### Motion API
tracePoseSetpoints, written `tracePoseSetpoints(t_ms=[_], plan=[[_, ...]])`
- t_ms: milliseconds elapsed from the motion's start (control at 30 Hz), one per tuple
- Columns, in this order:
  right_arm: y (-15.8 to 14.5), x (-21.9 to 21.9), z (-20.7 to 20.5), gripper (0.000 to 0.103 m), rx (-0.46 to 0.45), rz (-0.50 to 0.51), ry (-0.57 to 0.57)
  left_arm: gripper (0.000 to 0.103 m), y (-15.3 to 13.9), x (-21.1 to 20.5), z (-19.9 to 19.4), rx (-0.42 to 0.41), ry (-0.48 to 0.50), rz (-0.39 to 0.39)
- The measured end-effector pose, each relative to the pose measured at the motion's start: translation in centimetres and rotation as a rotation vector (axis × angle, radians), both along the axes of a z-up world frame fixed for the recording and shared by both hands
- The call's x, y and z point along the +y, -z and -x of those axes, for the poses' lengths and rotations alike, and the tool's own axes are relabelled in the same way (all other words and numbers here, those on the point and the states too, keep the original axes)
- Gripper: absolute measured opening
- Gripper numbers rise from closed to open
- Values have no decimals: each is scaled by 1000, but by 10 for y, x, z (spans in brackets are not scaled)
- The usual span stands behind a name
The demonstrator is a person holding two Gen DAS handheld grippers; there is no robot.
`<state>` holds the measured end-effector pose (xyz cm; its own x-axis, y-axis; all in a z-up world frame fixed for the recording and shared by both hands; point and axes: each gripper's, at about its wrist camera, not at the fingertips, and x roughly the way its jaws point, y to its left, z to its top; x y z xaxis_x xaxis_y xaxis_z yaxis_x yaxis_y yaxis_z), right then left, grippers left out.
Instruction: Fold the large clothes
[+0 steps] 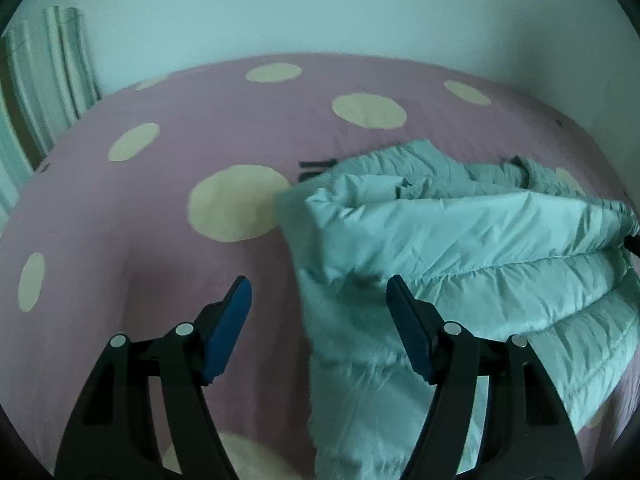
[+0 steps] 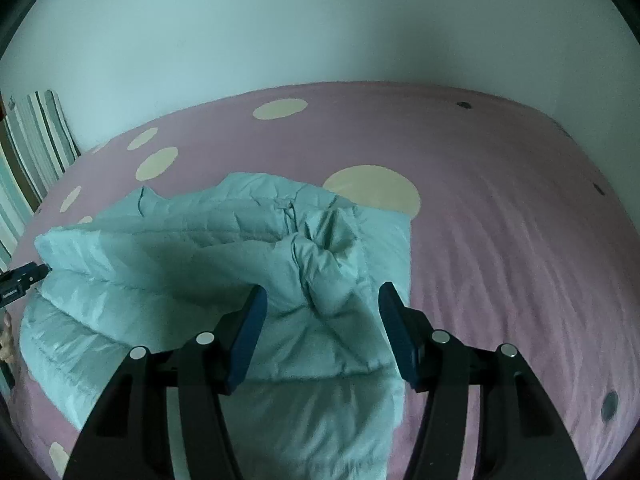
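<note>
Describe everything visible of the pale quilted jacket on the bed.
The quilted jacket is pale mint, puffy, with stitched horizontal channels and a slightly shiny, crinkled shell. It lies rumpled on the pink bedsheet with cream dots, partly folded: an upper layer is doubled over the lower one, with a bunched, creased lump near the middle. Both grippers are open above it, left gripper and right gripper; neither pinches the fabric.

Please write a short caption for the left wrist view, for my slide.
Open left gripper above a puffy light-blue jacket lying on a pink bedsheet with cream dots.
</note>
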<state>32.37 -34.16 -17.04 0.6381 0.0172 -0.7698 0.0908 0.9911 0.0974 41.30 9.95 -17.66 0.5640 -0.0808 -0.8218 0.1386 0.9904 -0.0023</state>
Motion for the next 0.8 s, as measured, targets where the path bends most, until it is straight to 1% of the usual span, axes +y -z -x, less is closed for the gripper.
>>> tracePoseSetpoints(t_ms=[33,67,100,133,167,200,233,267,333,433,500,600,700,800], plan=[[3,1,-4,58,8,9,-2,70,5,-1,-6,18,8,2],[7,2,-9,53,26,25,-3,69,8,-1,-9,29,9,1],[12,3,-13,44,41,39,0,63,13,-2,-14,45,10,1],[14,4,-15,30,56,42,0,54,16,-2,-18,62,13,9],[18,5,-18,22,74,35,-3,48,18,-2,-20,74,20,22],[21,6,-19,19,81,29,-5,40,20,-4,-22,88,33,38],[23,7,-20,15,85,31,-8,37,22,-6,-23,92,37,31],[24,10,-20,13,85,44,-11,34,23,-9,-23,89,43,19],[25,14,-18,10,76,72,-13,20,25,-14,-23,85,59,0],[22,16,-13,6,56,83,-2,10,22,-17,-21,72,58,-30],[16,15,-10,5,39,75,11,8,16,-16,-17,56,53,-36],[1,13,-3,4,-7,69,29,5,2,-18,-11,9,49,-63],[-16,12,0,4,-55,72,36,5,-18,-21,-8,-51,45,-85],[-34,10,-6,4,-99,75,49,5,-39,-26,-15,-101,29,-101]])
